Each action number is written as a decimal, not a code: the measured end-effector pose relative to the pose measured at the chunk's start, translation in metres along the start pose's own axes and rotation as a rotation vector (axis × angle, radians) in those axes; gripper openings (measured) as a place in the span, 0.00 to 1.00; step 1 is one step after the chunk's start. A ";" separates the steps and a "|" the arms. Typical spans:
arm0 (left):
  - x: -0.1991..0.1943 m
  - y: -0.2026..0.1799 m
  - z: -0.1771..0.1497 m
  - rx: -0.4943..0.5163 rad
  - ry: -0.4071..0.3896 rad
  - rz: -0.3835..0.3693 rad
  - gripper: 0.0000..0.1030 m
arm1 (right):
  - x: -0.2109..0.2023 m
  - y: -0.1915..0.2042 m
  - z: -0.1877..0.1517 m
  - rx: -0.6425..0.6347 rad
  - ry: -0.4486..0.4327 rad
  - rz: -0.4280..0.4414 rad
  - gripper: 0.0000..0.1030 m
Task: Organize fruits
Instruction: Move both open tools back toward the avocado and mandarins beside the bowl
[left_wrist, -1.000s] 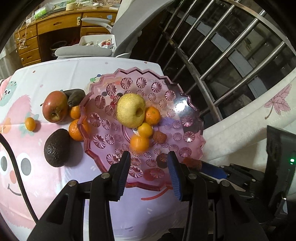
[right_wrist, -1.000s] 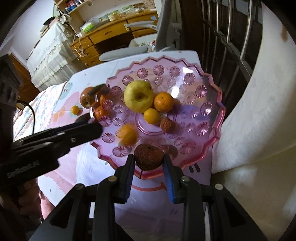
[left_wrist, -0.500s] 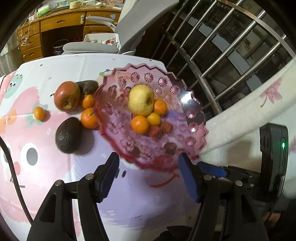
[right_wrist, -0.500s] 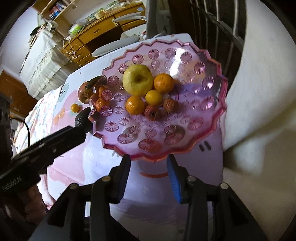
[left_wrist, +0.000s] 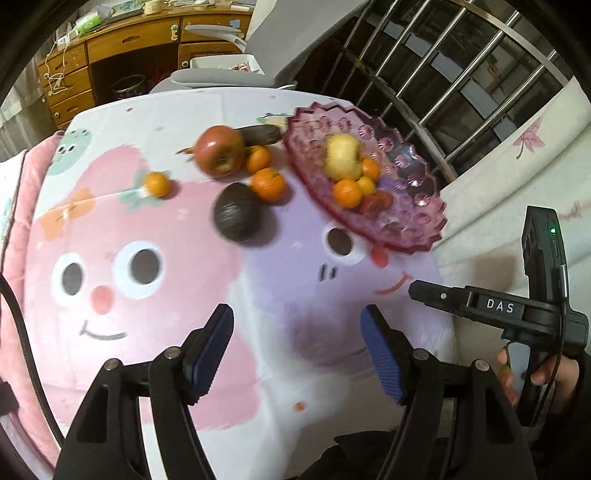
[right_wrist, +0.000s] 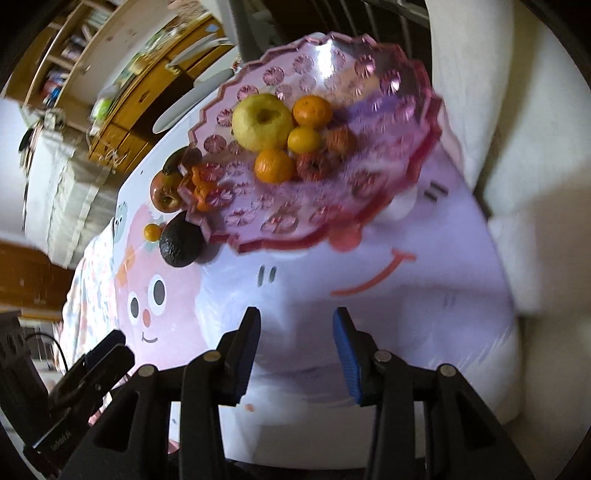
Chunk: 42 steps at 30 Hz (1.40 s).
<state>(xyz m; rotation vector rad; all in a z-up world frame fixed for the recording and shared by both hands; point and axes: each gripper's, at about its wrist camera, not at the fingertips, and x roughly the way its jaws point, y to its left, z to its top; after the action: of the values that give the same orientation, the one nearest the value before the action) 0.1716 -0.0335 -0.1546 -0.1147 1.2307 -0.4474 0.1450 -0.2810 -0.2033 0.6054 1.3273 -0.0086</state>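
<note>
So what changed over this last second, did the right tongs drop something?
Yes. The right tongs let go of the brown wrinkled fruit, which now lies on the pink plate; they now stand open and pulled back. The left tongs also backed away, open and empty. The apple and avocado stayed on the cloth.

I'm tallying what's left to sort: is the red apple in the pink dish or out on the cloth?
Out. The red apple lies on the tablecloth left of the pink dish, beside two oranges; the dish's rim does not enclose it.
</note>
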 end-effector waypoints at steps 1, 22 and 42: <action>-0.005 0.009 -0.003 0.007 0.006 0.005 0.68 | 0.002 0.004 -0.005 0.016 -0.001 0.000 0.40; -0.050 0.126 -0.003 0.255 0.175 0.137 0.91 | 0.041 0.083 -0.052 0.367 0.031 0.009 0.62; 0.046 0.164 0.122 0.215 0.259 0.217 0.95 | 0.101 0.130 0.043 0.344 0.104 -0.030 0.65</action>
<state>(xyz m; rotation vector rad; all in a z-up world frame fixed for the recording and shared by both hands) 0.3404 0.0784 -0.2071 0.2657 1.4221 -0.4098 0.2544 -0.1558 -0.2369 0.8862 1.4478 -0.2366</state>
